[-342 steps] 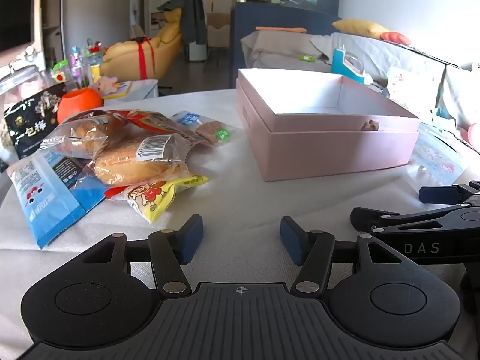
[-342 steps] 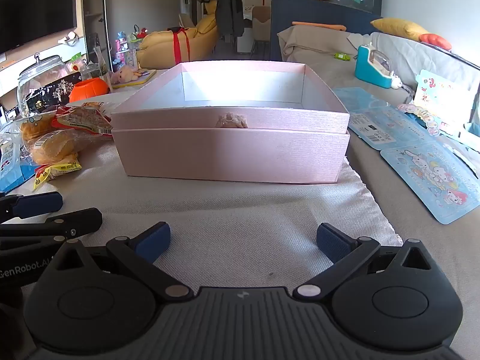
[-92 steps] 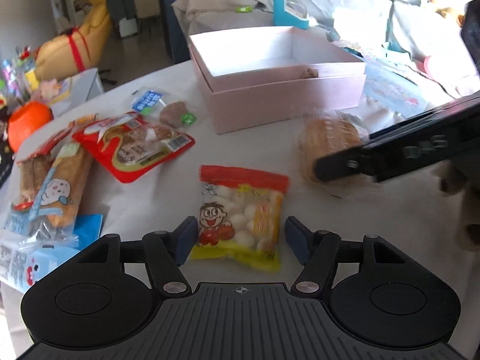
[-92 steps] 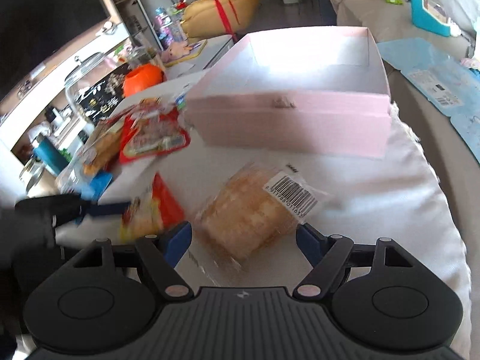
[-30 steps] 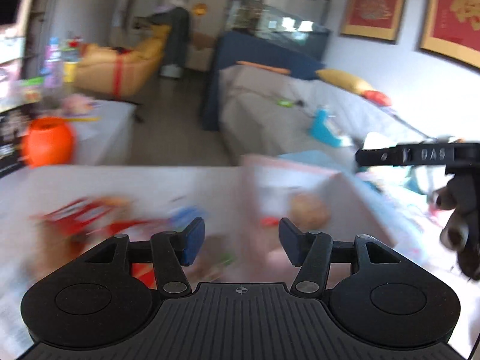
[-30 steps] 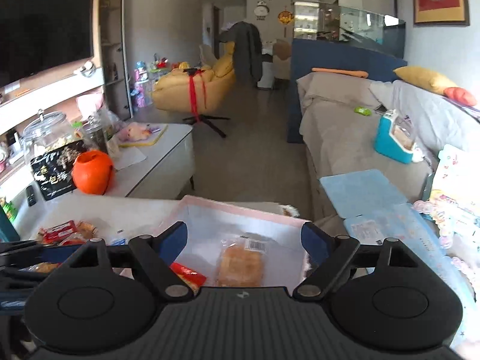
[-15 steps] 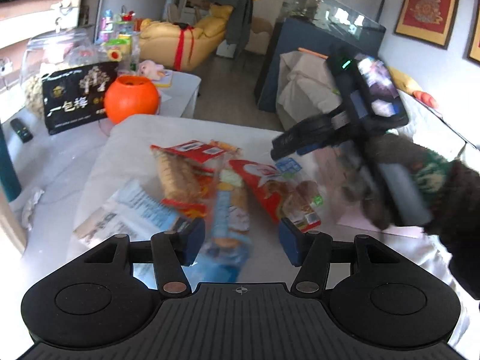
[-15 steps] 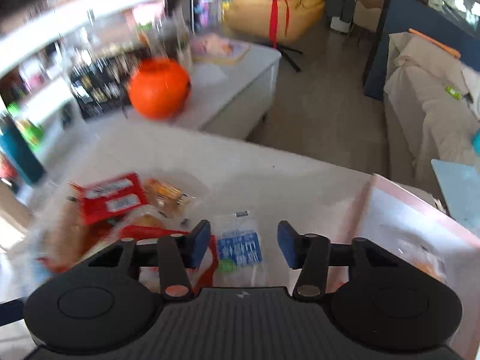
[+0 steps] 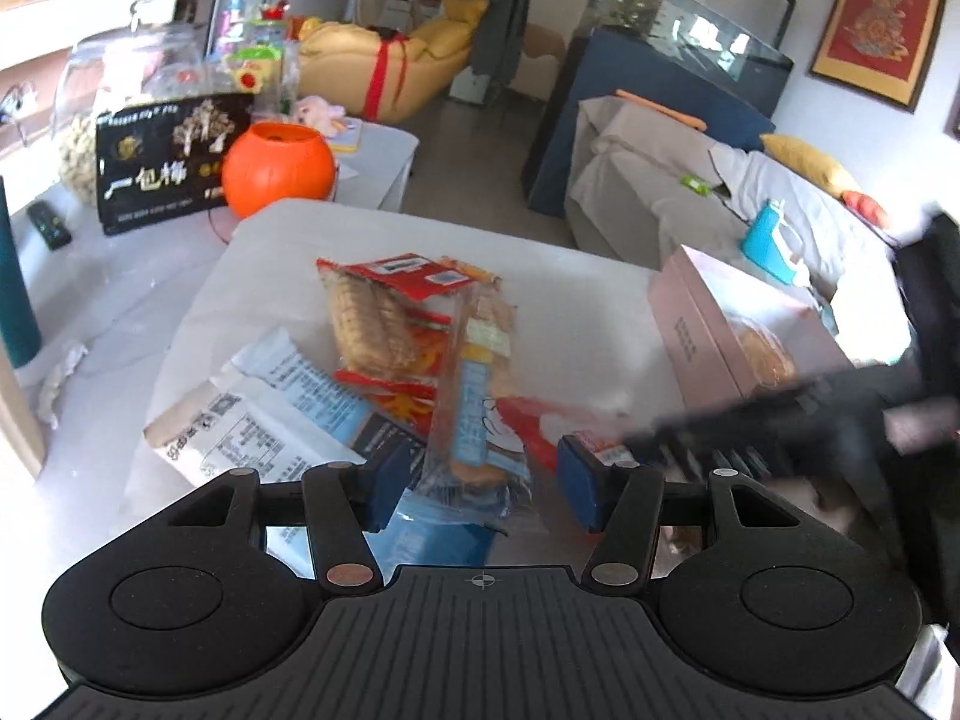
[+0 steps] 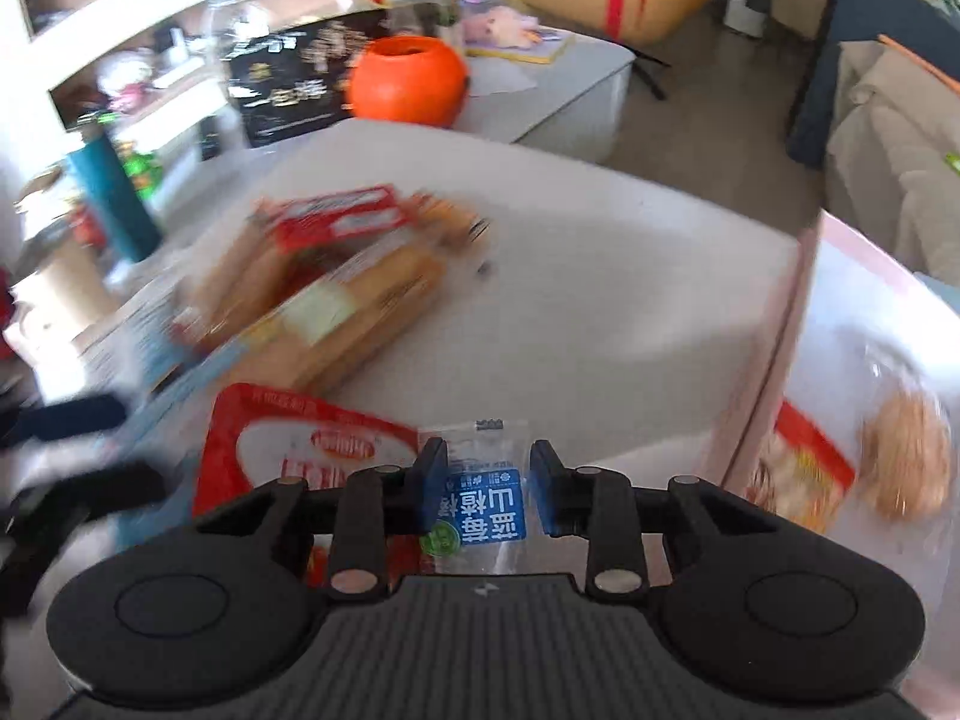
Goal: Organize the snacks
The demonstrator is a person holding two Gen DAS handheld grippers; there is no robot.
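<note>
My right gripper (image 10: 487, 483) points down at the table, its jaws closing on a small clear packet with a blue label (image 10: 486, 507), pads against its two sides. Under that packet lies a red packet (image 10: 288, 456). To the right stands the pink box (image 10: 774, 372), holding a wrapped bun (image 10: 906, 462) and a red-and-yellow packet (image 10: 798, 468). My left gripper (image 9: 480, 486) is open over the snack pile, with a long bread packet (image 9: 474, 414) lying loose between its fingers. Behind it lie a red-topped biscuit packet (image 9: 378, 318) and a white-and-blue packet (image 9: 282, 408).
An orange pumpkin pot (image 9: 279, 162), a black bag with white lettering (image 9: 162, 162) and a glass jar (image 9: 120, 72) stand on the side table at the far left. A teal bottle (image 10: 114, 204) stands at the left edge. A covered sofa (image 9: 660, 180) lies behind the box.
The right gripper swung from above the box down to the snack pile, and its jaws closed in on the small blue packet. The left gripper came lower over the pile.
</note>
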